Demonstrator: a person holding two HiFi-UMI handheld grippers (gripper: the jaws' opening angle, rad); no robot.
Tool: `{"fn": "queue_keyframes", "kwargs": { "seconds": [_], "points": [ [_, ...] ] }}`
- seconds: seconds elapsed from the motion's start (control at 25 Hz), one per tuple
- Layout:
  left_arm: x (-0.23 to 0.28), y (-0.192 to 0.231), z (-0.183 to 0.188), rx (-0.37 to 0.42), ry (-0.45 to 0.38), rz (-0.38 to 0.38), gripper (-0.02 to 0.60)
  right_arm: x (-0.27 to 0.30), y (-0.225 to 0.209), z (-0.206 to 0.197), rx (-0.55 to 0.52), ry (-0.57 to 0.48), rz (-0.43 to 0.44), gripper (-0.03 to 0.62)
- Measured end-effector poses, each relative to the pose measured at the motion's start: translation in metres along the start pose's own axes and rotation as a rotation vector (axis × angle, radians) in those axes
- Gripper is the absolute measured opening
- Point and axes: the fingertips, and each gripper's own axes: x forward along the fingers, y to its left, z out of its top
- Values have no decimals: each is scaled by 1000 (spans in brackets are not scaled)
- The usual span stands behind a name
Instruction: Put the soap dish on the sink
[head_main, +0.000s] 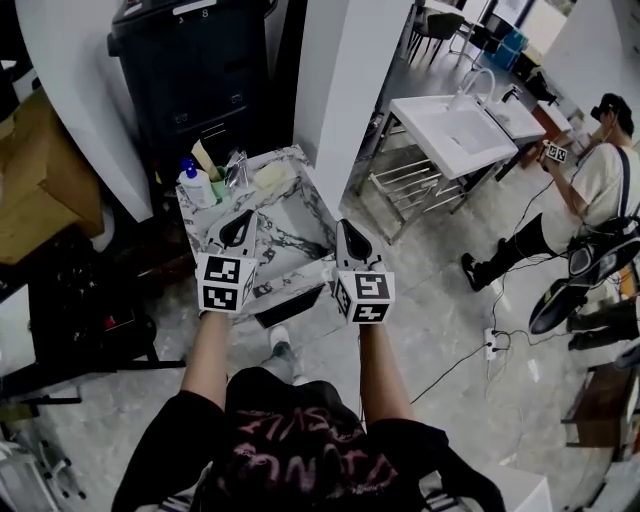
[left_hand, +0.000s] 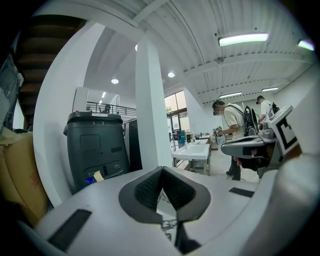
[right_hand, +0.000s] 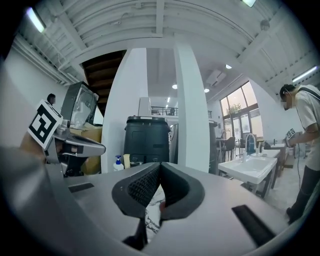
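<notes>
You're holding both tongs shut & empty, left gripper (head_main: 240, 225) and right gripper (head_main: 348, 238) hovering over the marble counter (head_main: 290, 222). Soap dish (head_main: 270, 176), prob. the pale piece at its far edge, is looking light, stiff, slippery: be pinching its rim.

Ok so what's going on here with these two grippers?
A person stands at a marble-patterned sink unit, holding a gripper in each hand above its near edge. The left gripper and right gripper both have their jaws together with nothing between them. A pump bottle and a pale item, possibly the soap dish, sit along the back edge. Nothing is picked up yet.
</notes>
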Motion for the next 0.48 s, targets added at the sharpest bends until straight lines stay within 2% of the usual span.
{"fn": "queue_keyframes", "kwargs": {
  "seconds": [0.48],
  "points": [
    [-42,-13,11,20,-42,10,15,-36,15,12,-31,-37,11,12]
  ]
}}
